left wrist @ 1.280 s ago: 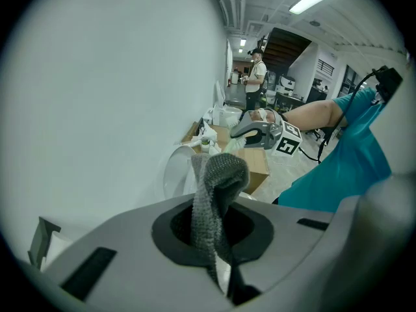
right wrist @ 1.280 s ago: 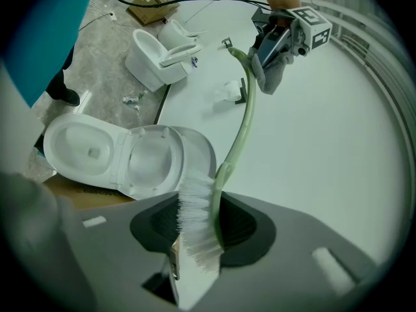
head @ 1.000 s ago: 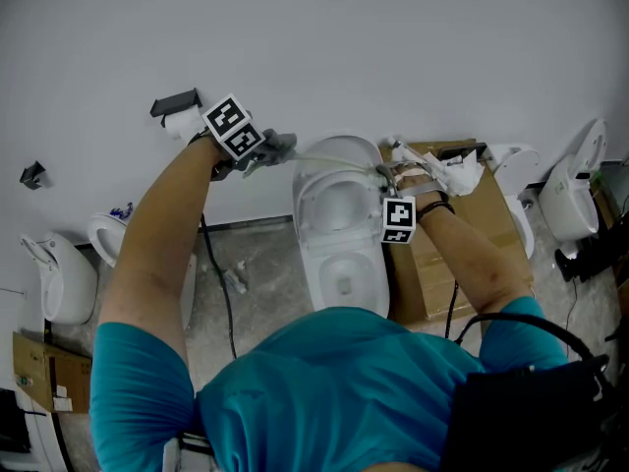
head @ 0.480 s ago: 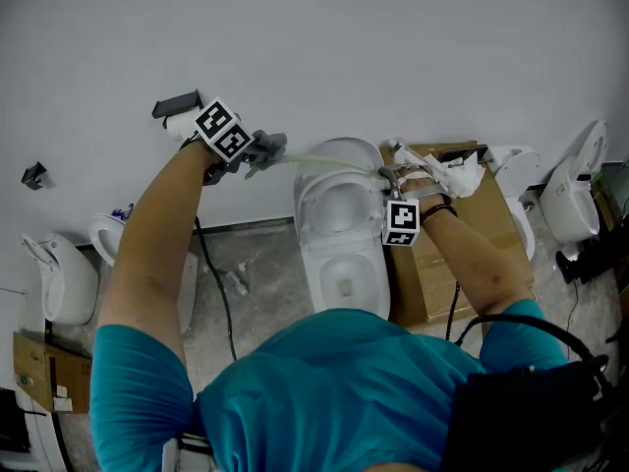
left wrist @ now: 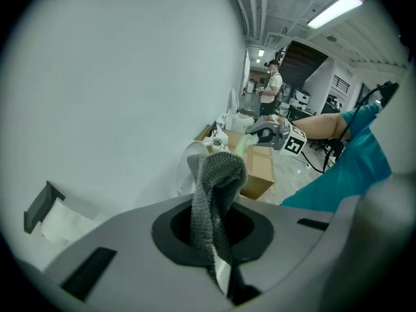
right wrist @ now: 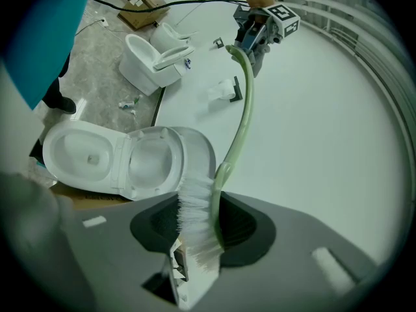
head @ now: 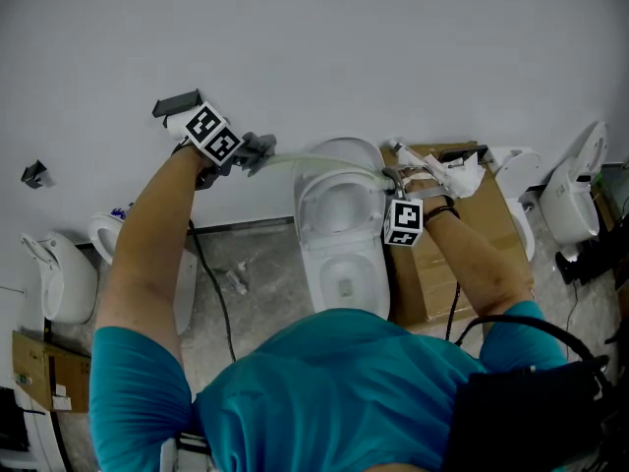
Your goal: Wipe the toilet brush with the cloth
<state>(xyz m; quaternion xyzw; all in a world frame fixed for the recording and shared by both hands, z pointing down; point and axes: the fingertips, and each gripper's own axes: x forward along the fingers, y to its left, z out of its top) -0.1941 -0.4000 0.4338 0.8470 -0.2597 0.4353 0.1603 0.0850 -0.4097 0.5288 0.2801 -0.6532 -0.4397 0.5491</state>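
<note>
The toilet brush has a pale green handle [head: 324,161] that runs level across the wall above the toilet. My right gripper [head: 397,177] is shut on its white bristle head [right wrist: 195,229], and the handle [right wrist: 239,103] arcs away from those jaws. My left gripper [head: 244,153] is shut on a grey knitted cloth [left wrist: 216,187], which is bunched around the handle's far end [left wrist: 242,147]. From the right gripper view, the left gripper [right wrist: 255,36] sits at the handle's tip, close to the white wall.
A white toilet [head: 339,229] with its lid up stands below the brush. To its right is a cardboard box [head: 482,219]. More toilets [head: 59,278] stand left and right. A paper holder [head: 177,106] hangs on the wall. A cable [head: 221,303] lies on the floor.
My left gripper has slid left along the handle with the cloth, away from the toilet. The right gripper and the brush head have stayed put.
</note>
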